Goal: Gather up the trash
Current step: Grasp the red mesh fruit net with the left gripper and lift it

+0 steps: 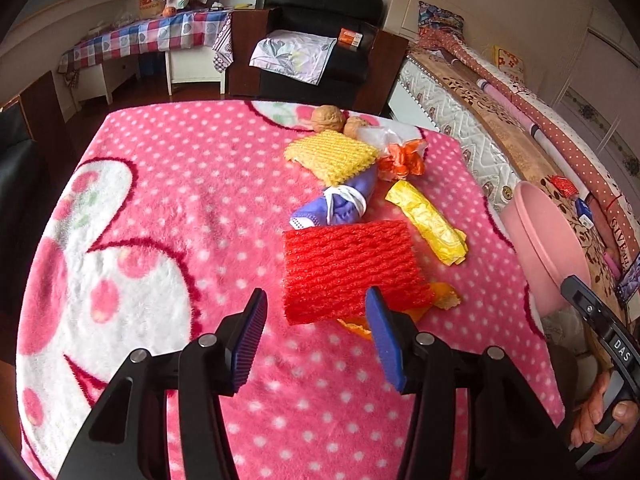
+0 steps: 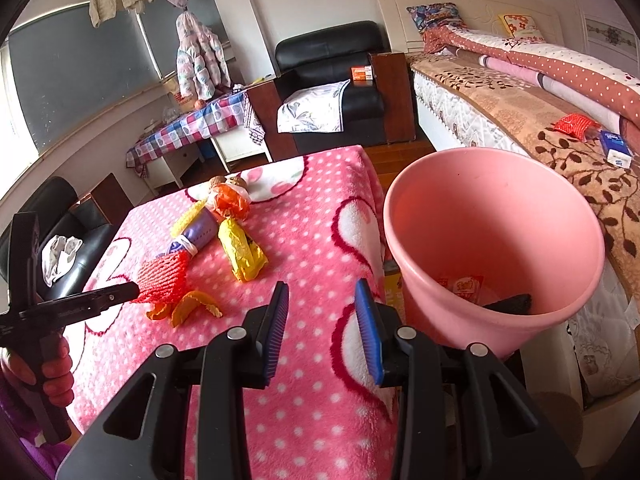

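Red foam net lying at frame centre on the pink tabletop, peel tucked under its lower right edge. Left gripper just below it, jaws spread and empty, straddling the net's near edge. Right gripper also parted, gripping nothing, low in its own view beside the pink bin at right, some trash already inside. Yellow wrapper, purple bundle, yellow net and orange bag waiting further up. Risks, likely: pinching blanket pile along with the soft net, dragging the peel off the edge, or net slipping from a shallow bite.
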`<state>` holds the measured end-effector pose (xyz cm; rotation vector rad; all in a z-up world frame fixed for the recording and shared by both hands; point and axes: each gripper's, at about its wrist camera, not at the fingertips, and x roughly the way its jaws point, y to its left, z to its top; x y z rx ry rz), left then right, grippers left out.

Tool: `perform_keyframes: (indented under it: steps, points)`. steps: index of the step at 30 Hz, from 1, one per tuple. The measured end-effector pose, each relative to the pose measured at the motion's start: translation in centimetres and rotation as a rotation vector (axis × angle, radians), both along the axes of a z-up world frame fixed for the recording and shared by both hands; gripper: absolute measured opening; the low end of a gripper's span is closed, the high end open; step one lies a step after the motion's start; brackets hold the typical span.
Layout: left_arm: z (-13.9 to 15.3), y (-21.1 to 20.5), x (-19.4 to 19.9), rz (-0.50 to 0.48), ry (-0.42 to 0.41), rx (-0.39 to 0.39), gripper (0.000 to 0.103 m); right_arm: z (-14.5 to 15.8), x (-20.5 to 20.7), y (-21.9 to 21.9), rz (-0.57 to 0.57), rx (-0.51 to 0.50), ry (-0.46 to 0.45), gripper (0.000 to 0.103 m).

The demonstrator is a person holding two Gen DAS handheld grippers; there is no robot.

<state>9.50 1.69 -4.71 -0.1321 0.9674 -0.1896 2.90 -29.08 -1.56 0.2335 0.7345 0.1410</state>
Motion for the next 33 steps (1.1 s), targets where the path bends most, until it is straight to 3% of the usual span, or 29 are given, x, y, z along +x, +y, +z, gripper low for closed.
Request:
perform_keyframes:
  steps: [7, 18, 31, 32, 33]
  points:
    - [-0.7, 0.3, 0.5, 0.000, 0.023, -0.045, 0.050, -0.3, 0.3, 0.5, 0.014, -0.009, 0.015, 0.035]
    - [-1.2, 1.0, 0.4, -0.007, 0.043, -0.078, 0.003, -0.7, 0.6, 1.5, 0.036, -0.024, 0.031, 0.035]
    - [1.3, 1.9, -0.4, -0.045, -0.023, -0.088, 0.003, -0.9, 0.6, 2.3, 0.062, -0.028, 0.041, 0.035]
    - [1.4, 1.9, -0.4, -0.048, -0.025, -0.088, 0.005, -1.0, 0.7, 2.4, 0.064, -0.028, 0.042, 0.035]
    - [1.5, 1.9, -0.5, -0.057, -0.027, -0.089, 0.013, -1.0, 0.7, 2.4, 0.066, -0.028, 0.044, 0.035]
